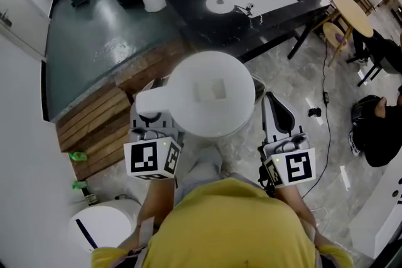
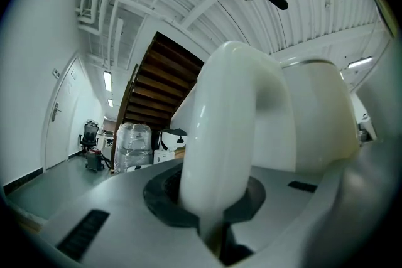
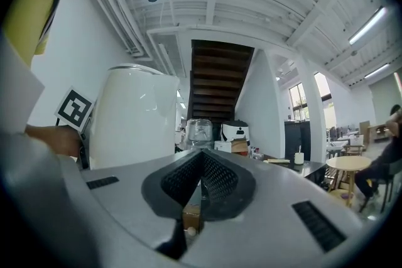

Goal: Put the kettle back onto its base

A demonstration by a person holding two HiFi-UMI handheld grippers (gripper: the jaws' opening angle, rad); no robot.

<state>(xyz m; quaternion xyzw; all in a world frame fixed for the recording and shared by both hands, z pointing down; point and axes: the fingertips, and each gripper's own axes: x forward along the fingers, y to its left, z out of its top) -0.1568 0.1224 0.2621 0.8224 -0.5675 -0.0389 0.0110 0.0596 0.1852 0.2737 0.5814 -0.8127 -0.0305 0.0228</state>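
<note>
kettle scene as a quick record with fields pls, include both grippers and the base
kettle: white, upright, carried in the air
left gripper: shut on the handle
right gripper: shut, empty, right of the kettle
base: probably the white disc on the black table ahead
task: kettle not yet on the base

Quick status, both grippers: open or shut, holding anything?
Left gripper: shut on the kettle handle.
Right gripper: shut, empty, beside the kettle.
</note>
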